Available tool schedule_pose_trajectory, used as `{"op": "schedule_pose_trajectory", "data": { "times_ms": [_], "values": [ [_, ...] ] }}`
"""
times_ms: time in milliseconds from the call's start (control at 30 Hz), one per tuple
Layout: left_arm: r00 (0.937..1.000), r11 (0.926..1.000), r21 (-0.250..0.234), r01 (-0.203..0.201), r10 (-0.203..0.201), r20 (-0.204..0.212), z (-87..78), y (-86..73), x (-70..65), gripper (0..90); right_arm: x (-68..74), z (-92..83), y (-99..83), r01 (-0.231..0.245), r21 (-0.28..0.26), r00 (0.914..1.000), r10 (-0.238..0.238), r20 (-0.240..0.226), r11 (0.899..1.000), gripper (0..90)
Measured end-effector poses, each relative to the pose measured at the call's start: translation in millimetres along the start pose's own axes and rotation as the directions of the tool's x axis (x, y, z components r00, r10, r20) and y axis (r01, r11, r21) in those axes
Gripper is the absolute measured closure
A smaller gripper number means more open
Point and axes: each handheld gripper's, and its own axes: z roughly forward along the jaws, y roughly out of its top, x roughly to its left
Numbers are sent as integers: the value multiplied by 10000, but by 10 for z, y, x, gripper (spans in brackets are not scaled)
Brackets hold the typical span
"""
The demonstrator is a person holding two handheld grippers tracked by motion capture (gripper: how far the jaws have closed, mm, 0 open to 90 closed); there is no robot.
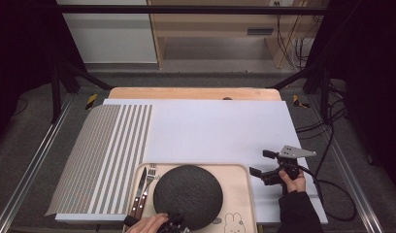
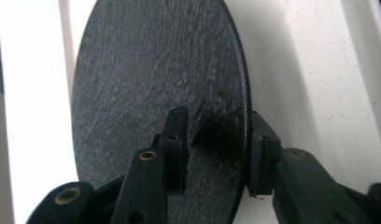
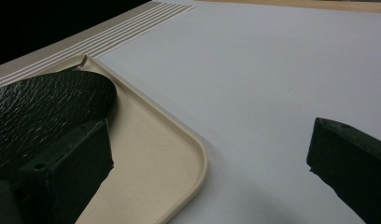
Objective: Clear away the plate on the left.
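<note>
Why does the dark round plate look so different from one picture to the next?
High view: the plate is evenly lit, matte, sharp. Left gripper view: it looms close, foreshortened to an oval, with a dark shadow between the jaws. Right gripper view: seen edge-on, its ridges catch glints, and the nearby jaws are soft.

I've got a knife (image 1: 139, 190) and fork (image 1: 148, 186) side by side along the left edge of the beige tray (image 1: 242, 194), a rabbit drawing (image 1: 231, 224) near its front right corner. A striped placemat (image 1: 106, 155) covers the tabletop's left side, a white sheet (image 1: 220, 128) the rest.
</note>
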Motion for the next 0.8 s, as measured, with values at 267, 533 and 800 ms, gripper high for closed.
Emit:
{"op": "schedule_pose_trajectory", "data": {
  "times_ms": [267, 533, 800],
  "values": [
    [9966, 9977, 188, 653, -661, 487, 83, -20, 5, 536, 1, -3, 1, -8, -10, 10000, 8, -3, 10000, 3],
    [9905, 9910, 254, 1311, -1320, 372, 113, -31, 33, 385, 1, -1, 0, -7, -16, 10000, 7, -16, 10000, 4],
    [9702, 9717, 375, 2334, -2353, 580, 134, -79, 102, 255, 1, -2, 0, -28, -9, 10000, 28, 11, 10000, 4]
  ]
}}
